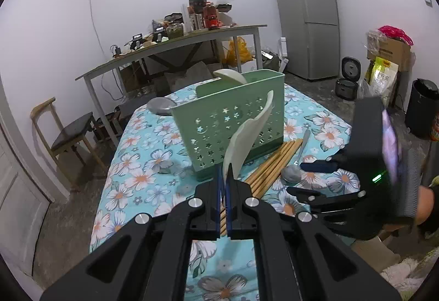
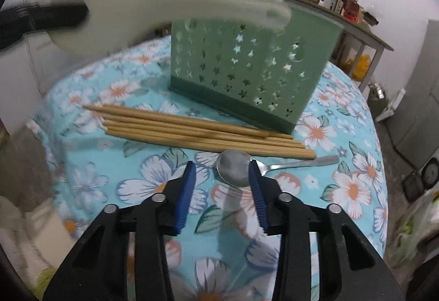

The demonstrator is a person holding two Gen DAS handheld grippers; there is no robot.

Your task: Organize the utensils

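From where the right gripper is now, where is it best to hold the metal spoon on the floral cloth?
Probably the thin handle, from above. The shiny metal spoon lies flat, its handle pointing right, clear of the bamboo chopsticks. Its wide bowl would slip between the open right gripper.

Soft, even indoor light fills both wrist views, leaving the pale walls faintly bluish and casting only weak, diffuse shadows on the floral tablecloth (image 1: 142,153), notably beneath the green utensil holder (image 2: 247,68). Heavy fisheye distortion bows the long side table (image 1: 170,48) and refrigerator (image 1: 310,18), and black vignetting rounds off every corner. In the right wrist view a white rice paddle (image 2: 164,7) smears across the upper left in strong motion blur, while the chopsticks (image 2: 203,131) and metal spoon (image 2: 233,166) stay fairly crisp. At the right edge of the left wrist view the right gripper (image 1: 315,180) blurs too, a green indicator light glowing on it
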